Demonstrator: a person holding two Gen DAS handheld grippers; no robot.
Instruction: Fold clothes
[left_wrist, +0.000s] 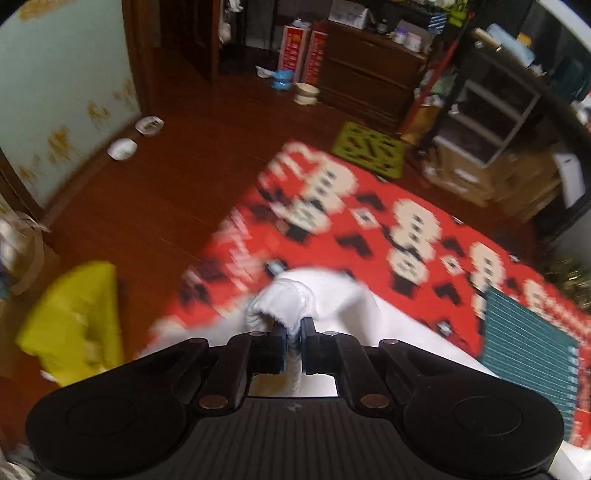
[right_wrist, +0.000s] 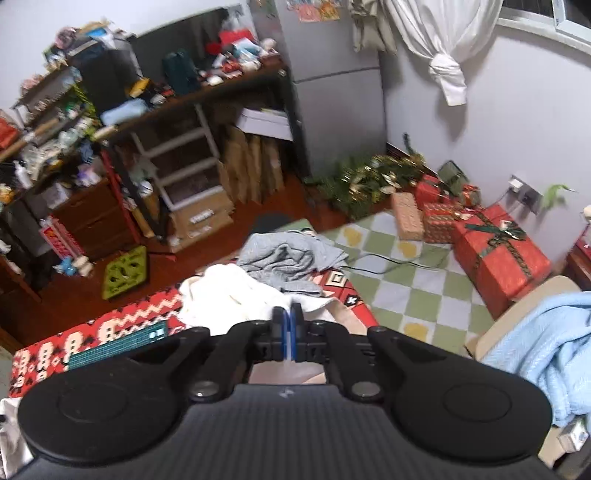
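**Left gripper pinches white cloth; right gripper pressed together over the pile**

The left wrist view is smeared by blur: the pattern of the red blanket (left_wrist: 369, 229) and the shape of a yellow object (left_wrist: 74, 317) on the floor at the left are hard to make out. The white garment (left_wrist: 288, 302) is largely hidden behind the left gripper (left_wrist: 293, 332), whose body cuts off the lower part of the cloth. The fingers are closed on a bunched fold of that white garment, which hangs between the pads.

In the right wrist view the right gripper (right_wrist: 286, 325) has its blue pads pressed together; whether any cloth sits between them cannot be told. Just beyond it lies the white garment (right_wrist: 229, 295), with a grey garment (right_wrist: 288, 258) heaped behind it, both on the red blanket (right_wrist: 110, 325). A green cutting mat (right_wrist: 118, 350) lies near the blanket's edge, partly covered by the gripper body.

Bare wooden floor (left_wrist: 147, 206) lies open past the blanket's left edge. Cardboard boxes (right_wrist: 199, 218) stand under a cluttered shelf; their contents are not visible.
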